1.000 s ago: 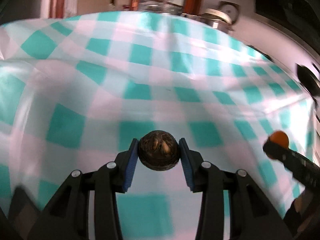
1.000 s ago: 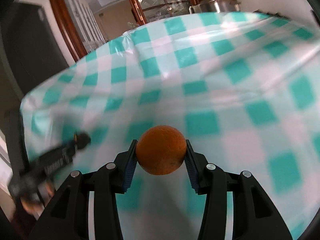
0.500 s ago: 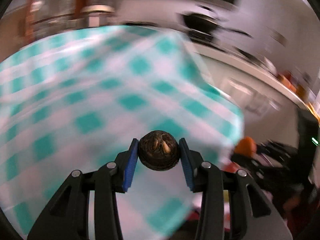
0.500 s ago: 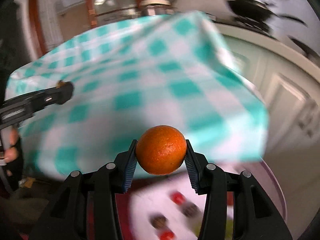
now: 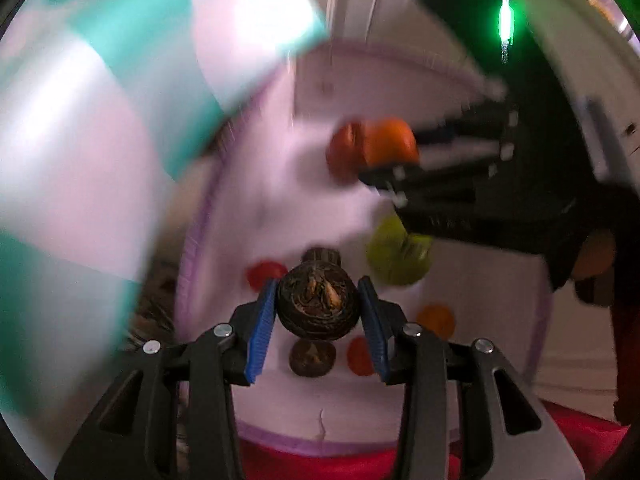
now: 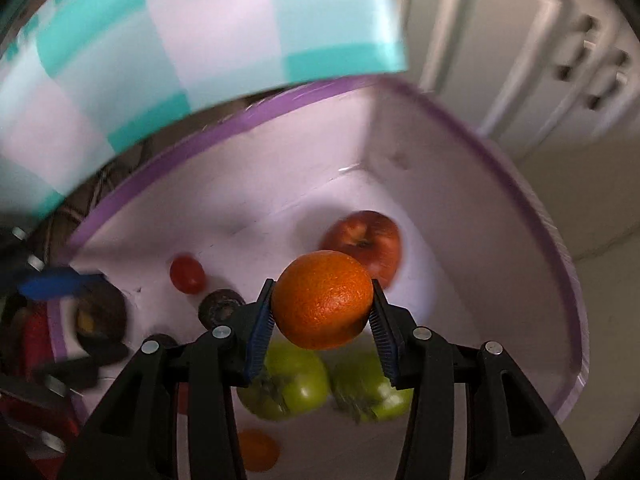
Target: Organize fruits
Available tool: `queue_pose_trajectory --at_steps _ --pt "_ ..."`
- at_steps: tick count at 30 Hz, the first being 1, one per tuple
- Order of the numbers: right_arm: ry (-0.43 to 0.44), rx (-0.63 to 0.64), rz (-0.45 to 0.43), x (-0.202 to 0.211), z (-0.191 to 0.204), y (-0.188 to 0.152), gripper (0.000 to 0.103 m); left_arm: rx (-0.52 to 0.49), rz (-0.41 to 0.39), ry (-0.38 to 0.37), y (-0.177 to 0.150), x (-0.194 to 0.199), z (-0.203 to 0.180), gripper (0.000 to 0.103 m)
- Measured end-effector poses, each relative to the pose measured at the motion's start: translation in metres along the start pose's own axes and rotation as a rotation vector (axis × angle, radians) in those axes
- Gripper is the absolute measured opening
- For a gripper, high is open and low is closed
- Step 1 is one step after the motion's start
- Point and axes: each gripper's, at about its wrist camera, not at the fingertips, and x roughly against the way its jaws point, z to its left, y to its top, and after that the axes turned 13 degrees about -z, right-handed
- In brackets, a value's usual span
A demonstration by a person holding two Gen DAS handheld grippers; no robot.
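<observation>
My left gripper (image 5: 318,308) is shut on a dark brown round fruit (image 5: 318,306) and holds it above a white bin with a purple rim (image 5: 200,216). My right gripper (image 6: 322,304) is shut on an orange (image 6: 323,299) above the same bin (image 6: 532,216). In the bin lie a red apple (image 6: 366,240), two green fruits (image 6: 296,388), a small red fruit (image 6: 187,274), dark brown fruits (image 6: 220,306) and a small orange fruit (image 6: 258,450). The right gripper with its orange (image 5: 390,142) shows in the left wrist view. The left gripper (image 6: 64,284) shows at the left edge of the right wrist view.
The table's teal and white checked cloth (image 6: 192,32) hangs just beside the bin, at upper left in both views. White cabinet doors (image 6: 520,40) stand behind the bin. Something red (image 5: 360,464) lies by the bin's near edge.
Both grippers have swung off the table to the right and down over the bin, each still holding its fruit. The view is now blurred by the motion.
</observation>
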Motion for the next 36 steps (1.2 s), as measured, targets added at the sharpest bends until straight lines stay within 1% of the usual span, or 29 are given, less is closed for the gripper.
queue_pose_trajectory --at_steps 1,3,5,6,9,12,14,15,16,17,18,19,20,21,22,24,25,27,28,29,30,32,33,34,35,36 --pt "0.022 0.027 0.021 -0.01 0.006 0.001 0.045 0.001 0.044 -0.002 -0.006 -0.011 0.001 0.041" --pt "0.051 0.085 0.071 -0.025 0.02 0.0 0.045 0.008 0.097 0.016 -0.015 -0.025 0.006 0.041" --pt "0.058 0.104 0.107 -0.036 0.025 -0.004 0.045 0.016 0.138 0.02 -0.022 -0.035 0.009 0.041" --pt "0.055 0.106 0.12 -0.041 0.027 -0.006 0.045 0.021 0.154 0.008 -0.024 -0.039 0.01 0.041" --pt "0.033 0.088 0.163 -0.055 0.025 -0.013 0.046 -0.021 0.164 0.019 -0.026 -0.045 0.003 0.042" --pt "0.02 0.076 0.172 -0.057 0.021 -0.014 0.046 -0.029 0.176 0.018 -0.027 -0.05 0.001 0.042" --pt "0.016 0.063 0.152 -0.052 0.018 -0.011 0.053 -0.018 0.162 0.021 -0.027 -0.047 0.003 0.042" --pt "0.017 0.055 0.13 -0.045 0.015 -0.008 0.066 -0.018 0.146 0.02 -0.029 -0.042 0.003 0.042" --pt "0.018 0.05 0.109 -0.038 0.013 -0.006 0.072 -0.024 0.106 0.016 -0.027 -0.034 0.003 0.042" --pt "0.02 0.043 0.089 -0.031 0.011 -0.005 0.072 -0.032 0.074 0.01 -0.026 -0.027 0.0 0.048" --pt "0.021 0.032 0.066 -0.018 0.009 -0.006 0.072 -0.049 0.015 -0.004 -0.025 -0.014 -0.004 0.061" --pt "0.019 0.015 0.019 -0.001 0.005 -0.004 0.073 -0.073 -0.048 -0.019 -0.023 0.001 -0.008 0.067" --pt "0.018 0.006 -0.017 0.012 0.002 -0.004 0.076 -0.099 -0.123 -0.03 -0.021 0.02 -0.012 0.073" --pt "0.018 -0.007 -0.09 0.035 -0.002 -0.003 0.079 -0.114 -0.2 -0.049 -0.021 0.041 -0.016 0.077" --pt "0.016 -0.011 -0.145 0.053 -0.005 -0.005 0.086 -0.121 -0.267 -0.072 -0.02 0.061 -0.017 0.08" --pt "0.008 -0.021 -0.266 0.088 -0.01 -0.007 0.087 -0.15 -0.4 -0.095 -0.013 0.1 -0.025 0.101" --pt "0.009 -0.034 -0.331 0.109 -0.013 -0.011 0.087 -0.166 -0.463 -0.084 -0.01 0.116 -0.029 0.101" --pt "-0.009 -0.062 -0.396 0.13 -0.013 -0.016 0.087 -0.203 -0.524 -0.048 -0.006 0.136 -0.037 0.101" --pt "-0.034 -0.083 -0.407 0.134 -0.014 -0.017 0.087 -0.216 -0.52 -0.03 -0.001 0.132 -0.04 0.101" --pt "-0.052 -0.102 -0.404 0.134 -0.02 -0.02 0.087 -0.227 -0.493 0.005 0.0 0.128 -0.044 0.101" --pt "-0.075 -0.136 -0.375 0.131 -0.025 -0.022 0.087 -0.23 -0.464 0.033 0.004 0.123 -0.051 0.101" --pt "-0.102 -0.193 -0.3 0.12 -0.035 -0.03 0.087 -0.255 -0.356 0.128 -0.003 0.1 -0.053 0.101" --pt "-0.123 -0.227 -0.252 0.113 -0.04 -0.032 0.087 -0.272 -0.282 0.192 -0.009 0.082 -0.051 0.101" --pt "-0.145 -0.266 -0.193 0.102 -0.046 -0.035 0.087 -0.276 -0.226 0.209 -0.014 0.071 -0.048 0.101" --pt "-0.152 -0.284 -0.165 0.096 -0.048 -0.038 0.087 -0.259 -0.154 0.189 -0.02 0.056 -0.043 0.101" --pt "-0.162 -0.301 -0.135 0.088 -0.049 -0.044 0.087 -0.245 -0.116 0.174 -0.024 0.049 -0.037 0.101"
